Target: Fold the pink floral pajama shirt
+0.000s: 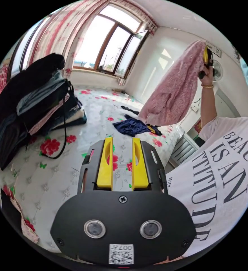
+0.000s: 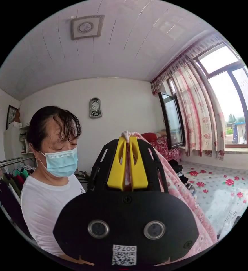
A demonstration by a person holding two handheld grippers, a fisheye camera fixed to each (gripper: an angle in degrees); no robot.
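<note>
Left gripper: nearest in the left gripper view; its two yellow jaws stand apart with a narrow gap and nothing between them. It hovers above the floral bed cover.

Right gripper: in the right gripper view its yellow jaws are almost together and pinch a fold of pink cloth at their tips. In the left gripper view it is raised high, near the wall, at the top of the hanging garment.

Pink floral pajama shirt: it hangs in the air from the right gripper, bunched, with its lower end just above the bed. In the right gripper view the cloth runs down along the side of the gripper.

How it handles: I judge it light and very soft. It drapes with no stiffness and collapses into folds, so it will not keep any shape by itself. One pinch carries all of it, so the weight seems small. The thin fabric could slide out of a weak pinch.

Where to take hold: probably a second corner or the shoulder seam on the free side, so the left gripper can spread the shirt flat. Which edge is now held, I cannot tell.

Around: a pile of dark clothes lies on the bed at one side, and a dark blue garment lies under the hanging shirt. The person wears a white T-shirt.
</note>
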